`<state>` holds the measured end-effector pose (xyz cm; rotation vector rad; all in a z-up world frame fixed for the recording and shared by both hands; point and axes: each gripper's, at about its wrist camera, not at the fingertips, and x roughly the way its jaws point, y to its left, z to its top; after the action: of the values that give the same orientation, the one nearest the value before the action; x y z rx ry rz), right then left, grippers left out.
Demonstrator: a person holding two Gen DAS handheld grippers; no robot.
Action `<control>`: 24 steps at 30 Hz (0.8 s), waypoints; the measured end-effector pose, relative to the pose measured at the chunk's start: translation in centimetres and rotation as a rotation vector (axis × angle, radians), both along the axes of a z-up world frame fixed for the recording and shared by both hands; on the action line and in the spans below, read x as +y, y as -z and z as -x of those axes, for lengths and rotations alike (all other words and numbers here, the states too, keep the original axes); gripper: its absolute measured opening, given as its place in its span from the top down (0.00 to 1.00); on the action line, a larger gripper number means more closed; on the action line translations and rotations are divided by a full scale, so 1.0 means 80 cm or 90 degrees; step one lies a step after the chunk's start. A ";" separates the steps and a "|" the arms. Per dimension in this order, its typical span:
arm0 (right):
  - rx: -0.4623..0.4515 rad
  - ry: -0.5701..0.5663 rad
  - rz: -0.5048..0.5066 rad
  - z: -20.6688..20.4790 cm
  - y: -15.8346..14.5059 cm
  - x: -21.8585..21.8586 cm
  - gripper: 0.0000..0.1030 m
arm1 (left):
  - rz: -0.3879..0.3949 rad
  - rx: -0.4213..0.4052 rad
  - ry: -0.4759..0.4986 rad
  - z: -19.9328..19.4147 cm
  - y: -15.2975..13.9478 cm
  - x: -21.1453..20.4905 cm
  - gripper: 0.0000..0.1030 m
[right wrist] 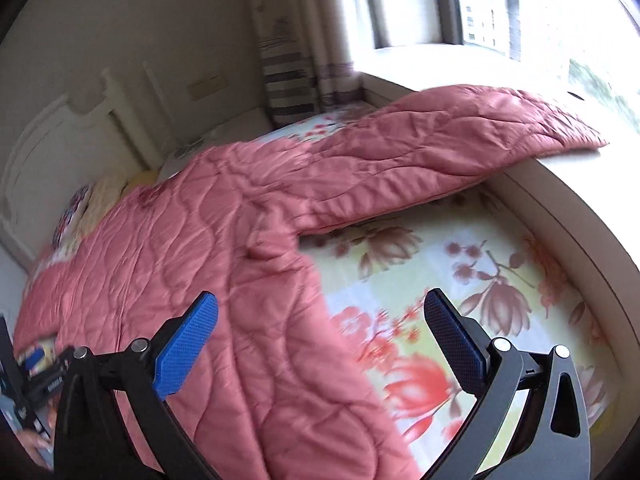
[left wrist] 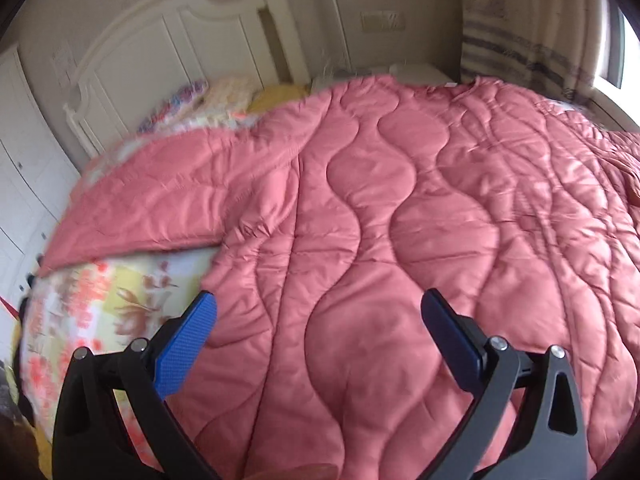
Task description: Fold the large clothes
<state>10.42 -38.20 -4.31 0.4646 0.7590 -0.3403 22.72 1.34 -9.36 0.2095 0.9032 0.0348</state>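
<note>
While the pink quilt (left wrist: 400, 208) sprawls over the bed (right wrist: 460, 300), filling the middle and right of the left wrist frame, nothing is gripped yet, so the step looks like picking corners. One flap trails to the upper right of the right wrist frame onto the window ledge (right wrist: 420, 68); pull that back first or the fold goes skewed. Floral sheet (left wrist: 92, 300) shows bare at lower left of the left view, where the quilt edge turns over. Headboard (left wrist: 168, 52) upper left, curtain (right wrist: 288, 76) top centre. Left tongs (left wrist: 318, 320) wide apart and empty, above quilt at lower centre. Right tongs (right wrist: 320, 320) also wide and empty, straddling the quilt edge and sheet. Quilt looks thick and slippery: bite deep on the hem, both corners together, lift evenly
</note>
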 end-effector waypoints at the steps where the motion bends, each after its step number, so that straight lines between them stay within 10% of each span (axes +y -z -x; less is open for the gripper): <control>1: 0.001 0.030 -0.014 -0.005 0.004 -0.023 0.04 | 0.007 0.007 -0.002 -0.001 0.006 0.003 0.02; 11: -0.030 0.243 -0.084 -0.059 0.044 -0.186 0.05 | 0.110 0.021 -0.012 -0.013 0.041 0.032 0.02; 15: -0.062 0.256 -0.070 -0.070 0.046 -0.191 0.44 | 0.114 0.022 -0.015 -0.007 0.040 0.030 0.02; 18: -0.108 0.269 0.027 -0.071 0.014 -0.170 0.67 | 0.115 0.022 -0.015 -0.008 0.039 0.031 0.02; 24: -0.174 0.071 0.320 -0.138 -0.085 -0.020 0.68 | 0.117 0.019 -0.019 -0.010 0.039 0.030 0.02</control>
<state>21.47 -39.77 2.51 0.0745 0.3605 -0.5419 23.51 3.74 -12.51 0.0258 0.9343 -0.0231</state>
